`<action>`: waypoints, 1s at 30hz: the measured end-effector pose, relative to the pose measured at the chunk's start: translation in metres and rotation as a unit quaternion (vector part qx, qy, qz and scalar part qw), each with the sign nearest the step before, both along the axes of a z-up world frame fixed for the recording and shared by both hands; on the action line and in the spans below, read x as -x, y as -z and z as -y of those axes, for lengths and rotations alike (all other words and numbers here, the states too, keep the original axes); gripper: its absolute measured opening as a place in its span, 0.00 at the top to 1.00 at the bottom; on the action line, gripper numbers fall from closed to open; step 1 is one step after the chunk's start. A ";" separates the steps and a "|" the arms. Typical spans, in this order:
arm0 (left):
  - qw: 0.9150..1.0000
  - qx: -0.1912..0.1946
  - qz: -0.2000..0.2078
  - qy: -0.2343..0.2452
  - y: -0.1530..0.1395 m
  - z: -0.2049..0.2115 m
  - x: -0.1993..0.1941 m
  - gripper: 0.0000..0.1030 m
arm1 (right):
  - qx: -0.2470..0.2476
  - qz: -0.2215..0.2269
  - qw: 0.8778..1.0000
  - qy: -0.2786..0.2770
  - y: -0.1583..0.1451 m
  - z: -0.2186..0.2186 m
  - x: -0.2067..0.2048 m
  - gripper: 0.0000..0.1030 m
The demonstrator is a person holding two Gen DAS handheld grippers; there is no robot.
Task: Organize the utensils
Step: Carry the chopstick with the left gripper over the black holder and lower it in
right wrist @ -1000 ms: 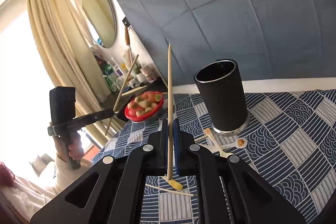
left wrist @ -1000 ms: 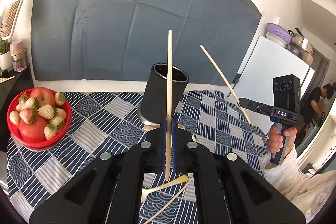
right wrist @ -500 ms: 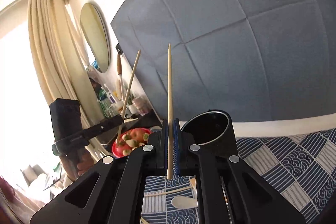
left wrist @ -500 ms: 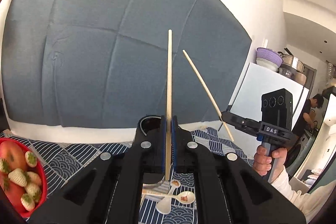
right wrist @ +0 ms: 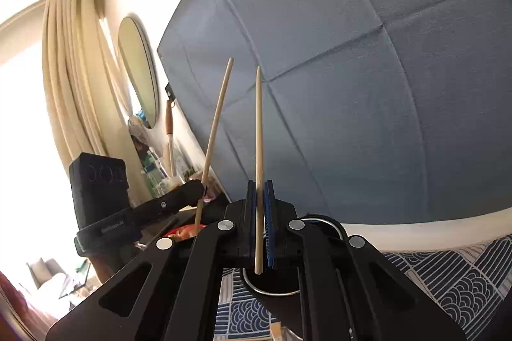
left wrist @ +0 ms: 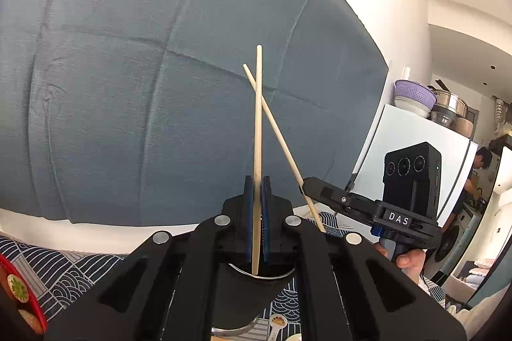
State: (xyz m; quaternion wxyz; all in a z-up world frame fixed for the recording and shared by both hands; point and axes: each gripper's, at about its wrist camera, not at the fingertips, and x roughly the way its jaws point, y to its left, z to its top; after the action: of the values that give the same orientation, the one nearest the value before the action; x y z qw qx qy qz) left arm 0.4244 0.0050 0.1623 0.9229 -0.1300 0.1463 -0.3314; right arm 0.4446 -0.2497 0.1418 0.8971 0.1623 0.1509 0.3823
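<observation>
While both chopsticks hang above it, the black cup (right wrist: 275, 283) gapes.

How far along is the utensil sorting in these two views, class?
Done: nothing visibly stands in the black holder yet. In hand: the left tool and the right tool each grip one upright chopstick above its rim. Left: lowering both in, then the spoon on the tablecloth.
</observation>
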 end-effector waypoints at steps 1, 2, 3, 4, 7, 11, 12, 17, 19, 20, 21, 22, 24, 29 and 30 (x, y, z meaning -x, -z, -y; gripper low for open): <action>1.000 0.003 0.001 0.000 0.001 0.001 -0.003 0.96 | 0.001 0.003 1.000 0.005 0.002 -0.001 -0.002 0.95; 1.000 0.006 0.002 -0.001 0.003 0.002 -0.006 0.96 | 0.000 0.005 1.000 0.008 0.004 -0.002 -0.003 0.95; 1.000 0.009 0.001 -0.001 0.005 0.004 -0.008 0.96 | -0.004 0.004 1.000 0.008 0.008 -0.002 -0.005 0.95; 1.000 0.012 0.000 0.000 0.008 0.005 -0.011 0.95 | -0.007 0.004 1.000 0.009 0.011 -0.003 -0.006 0.95; 1.000 0.006 0.007 -0.008 0.014 0.011 -0.015 0.95 | -0.013 0.011 1.000 0.015 0.019 -0.002 -0.009 0.95; 1.000 0.028 -0.007 -0.002 0.027 0.012 -0.025 0.95 | -0.022 0.002 1.000 0.016 0.032 -0.004 -0.018 0.95; 0.999 0.031 -0.011 -0.001 0.031 0.012 -0.027 0.95 | -0.016 0.002 1.000 0.018 0.034 -0.006 -0.019 0.95; 0.999 0.033 -0.013 -0.003 0.040 0.014 -0.029 0.95 | 0.007 0.001 1.000 0.026 0.041 -0.016 -0.023 0.95; 0.999 0.031 -0.010 -0.002 0.041 0.015 -0.029 0.95 | 0.007 -0.001 1.000 0.026 0.041 -0.020 -0.025 0.95; 0.999 0.031 -0.008 -0.003 0.042 0.015 -0.028 0.95 | 0.006 -0.002 1.000 0.026 0.042 -0.020 -0.025 0.95; 1.000 0.030 -0.007 -0.001 0.043 0.016 -0.029 0.95 | 0.007 -0.005 1.000 0.026 0.042 -0.022 -0.025 0.95; 1.000 0.029 -0.009 0.001 0.043 0.016 -0.029 0.95 | 0.010 -0.006 1.000 0.027 0.042 -0.024 -0.025 0.95; 1.000 0.026 -0.011 0.000 0.044 0.015 -0.028 0.95 | 0.018 -0.006 0.999 0.028 0.040 -0.028 -0.023 0.95; 1.000 0.020 -0.005 -0.005 0.042 0.007 -0.020 0.95 | 0.034 -0.008 0.999 0.038 0.035 -0.012 -0.008 0.95; 1.000 0.014 -0.004 -0.011 0.042 0.006 -0.018 0.95 | 0.039 -0.009 0.998 0.041 0.034 -0.012 -0.005 0.95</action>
State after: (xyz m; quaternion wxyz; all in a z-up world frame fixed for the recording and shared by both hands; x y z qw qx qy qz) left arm 0.4428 -0.0009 0.1206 0.9241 -0.1456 0.1444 -0.3226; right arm 0.4500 -0.2376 0.1082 0.9161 0.1368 0.1668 0.3379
